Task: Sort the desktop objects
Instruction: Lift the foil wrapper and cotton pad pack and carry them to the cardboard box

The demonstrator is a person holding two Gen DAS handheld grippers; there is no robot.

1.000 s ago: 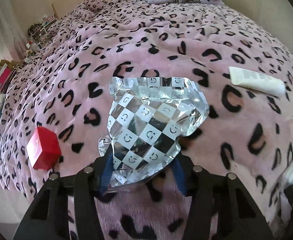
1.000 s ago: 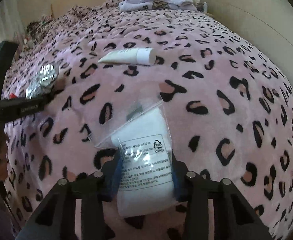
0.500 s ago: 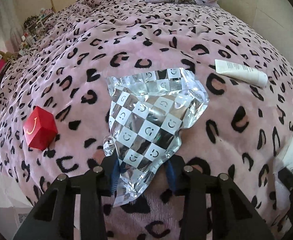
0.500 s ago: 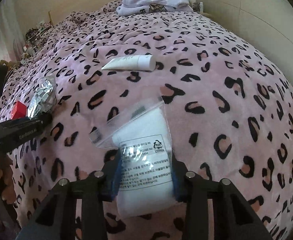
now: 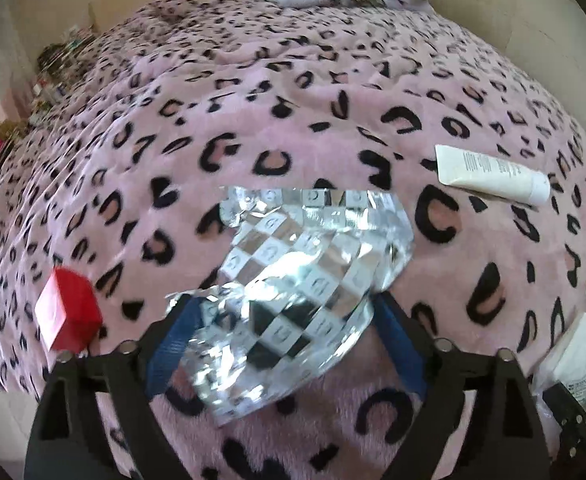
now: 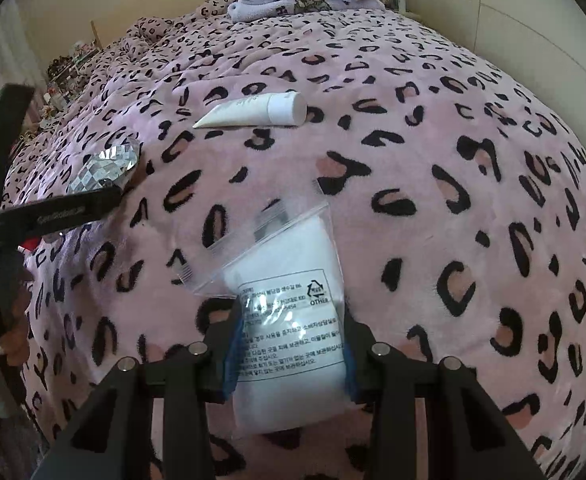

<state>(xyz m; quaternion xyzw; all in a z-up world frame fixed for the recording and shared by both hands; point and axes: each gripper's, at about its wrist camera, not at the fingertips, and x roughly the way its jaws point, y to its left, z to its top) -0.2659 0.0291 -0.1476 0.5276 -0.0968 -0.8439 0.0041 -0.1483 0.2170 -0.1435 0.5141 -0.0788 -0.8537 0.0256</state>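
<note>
Pink leopard bed (image 5: 293,120): left gripper (image 5: 285,320) jaws just spread around the foil bag (image 5: 305,280); right gripper (image 6: 289,344) jaws pinch the clear pouch (image 6: 293,312), tube (image 6: 261,112) beyond.

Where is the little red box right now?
In the left wrist view the red box sits on the pink leopard blanket at the lower left, beside the shiny checkered pouch.

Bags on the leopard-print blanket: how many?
2. Silver checkered foil bag lies between the open left gripper; clear zip bag of white contents clamped in the right gripper.
</note>
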